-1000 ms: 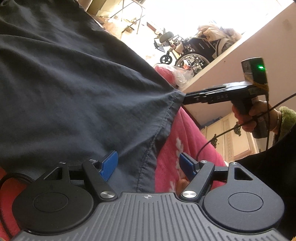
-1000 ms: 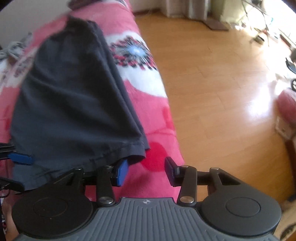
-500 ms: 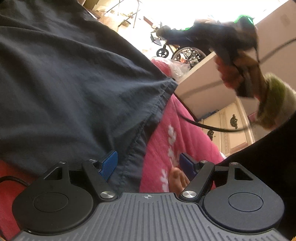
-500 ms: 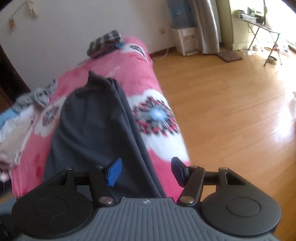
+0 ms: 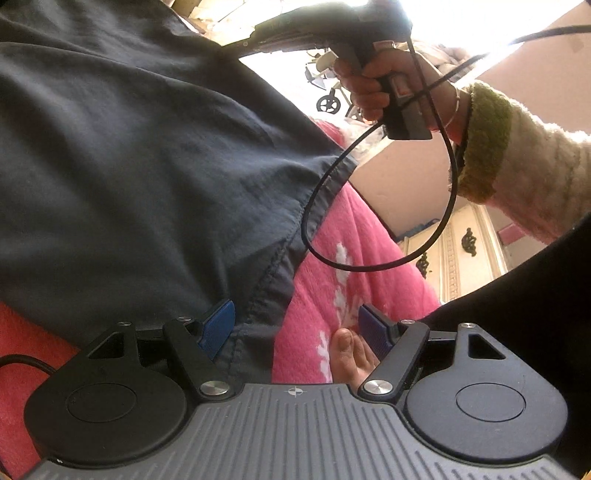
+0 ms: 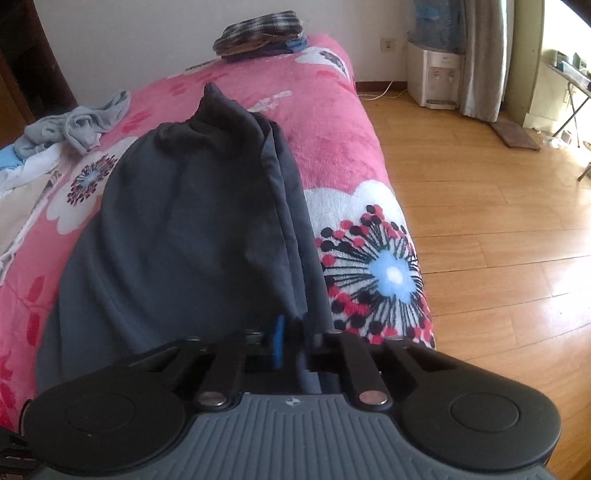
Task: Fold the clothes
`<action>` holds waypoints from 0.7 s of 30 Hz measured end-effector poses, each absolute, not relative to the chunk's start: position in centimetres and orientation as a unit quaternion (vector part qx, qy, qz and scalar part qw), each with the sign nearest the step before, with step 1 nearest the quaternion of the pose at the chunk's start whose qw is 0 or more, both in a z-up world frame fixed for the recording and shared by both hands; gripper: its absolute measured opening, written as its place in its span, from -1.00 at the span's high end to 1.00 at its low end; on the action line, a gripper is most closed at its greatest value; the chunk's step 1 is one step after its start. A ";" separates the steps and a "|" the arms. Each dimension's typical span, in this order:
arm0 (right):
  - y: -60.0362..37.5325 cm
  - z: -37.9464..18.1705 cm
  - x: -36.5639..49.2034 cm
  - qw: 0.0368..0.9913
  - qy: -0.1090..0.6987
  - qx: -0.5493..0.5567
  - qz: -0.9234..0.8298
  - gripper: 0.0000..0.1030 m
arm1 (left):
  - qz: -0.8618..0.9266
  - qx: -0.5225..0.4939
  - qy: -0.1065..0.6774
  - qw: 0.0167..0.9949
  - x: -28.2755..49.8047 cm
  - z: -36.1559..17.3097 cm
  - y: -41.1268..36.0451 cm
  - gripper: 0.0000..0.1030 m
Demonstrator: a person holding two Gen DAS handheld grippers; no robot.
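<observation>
My right gripper [image 6: 291, 341] is pinched shut on the near hem of the dark garment [image 6: 192, 229], which runs lengthwise away across the pink bedspread [image 6: 332, 122]. My left gripper [image 5: 297, 325] gapes open at its other near corner.

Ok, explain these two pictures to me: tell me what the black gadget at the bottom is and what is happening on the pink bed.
Each picture comes from a camera mounted on a hand-held two-finger gripper; no robot. The left gripper stands open over the hem of a dark garment, and its camera also sees the person's right hand holding the other tool. The right gripper has just closed and is shut on the dark garment's edge. It lies on a pink flowered blanket, with loose clothes and a folded stack beyond.
</observation>
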State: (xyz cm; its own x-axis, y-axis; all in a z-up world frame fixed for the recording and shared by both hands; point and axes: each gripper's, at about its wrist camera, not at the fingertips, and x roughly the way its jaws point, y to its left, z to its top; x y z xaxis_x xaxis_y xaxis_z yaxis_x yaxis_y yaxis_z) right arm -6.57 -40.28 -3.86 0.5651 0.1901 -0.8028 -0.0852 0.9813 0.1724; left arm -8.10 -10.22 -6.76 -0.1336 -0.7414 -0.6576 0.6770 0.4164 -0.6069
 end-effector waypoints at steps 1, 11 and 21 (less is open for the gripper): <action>-40.2 -3.8 -6.7 0.886 0.454 0.054 0.075 0.99 | -0.540 -0.032 0.525 0.656 -8.1 -6.8 -10.2 -0.44; -41.5 -4.0 -6.4 0.888 0.452 0.066 0.044 0.93 | -0.552 -0.040 0.528 0.644 -7.7 -7.0 -10.0 -0.50; -39.9 -1.7 0.7 0.907 0.407 0.070 0.081 0.49 | -0.557 -0.043 0.528 0.640 -7.6 -7.3 -10.1 -0.53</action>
